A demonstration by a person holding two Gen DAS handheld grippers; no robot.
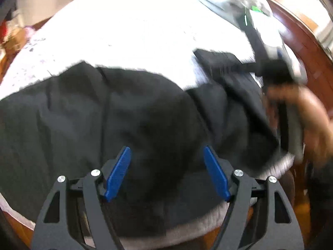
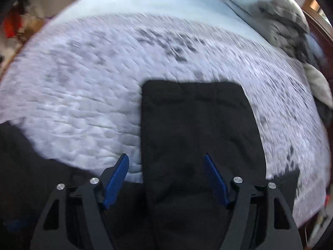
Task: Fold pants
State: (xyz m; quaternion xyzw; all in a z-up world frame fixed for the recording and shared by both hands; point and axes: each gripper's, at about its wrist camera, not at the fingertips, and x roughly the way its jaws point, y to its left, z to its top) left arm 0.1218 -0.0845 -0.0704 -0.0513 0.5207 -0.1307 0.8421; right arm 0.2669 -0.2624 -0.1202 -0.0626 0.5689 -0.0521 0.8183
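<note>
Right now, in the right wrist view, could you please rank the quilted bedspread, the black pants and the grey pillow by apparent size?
1. quilted bedspread
2. black pants, enlarged by nearness to the camera
3. grey pillow, farthest away, so its rank is unsure

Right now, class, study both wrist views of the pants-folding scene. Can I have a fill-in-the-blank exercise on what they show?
1. The black fabric pants lie on a pale quilted ____.
2. The pads of the left tool are coloured ____.
3. The jaws of the right tool stand ____, gripping nothing.
4. The grey crumpled heap lies at the right wrist view's upper ____.

Missing words: bedcover; blue; open; right
</note>
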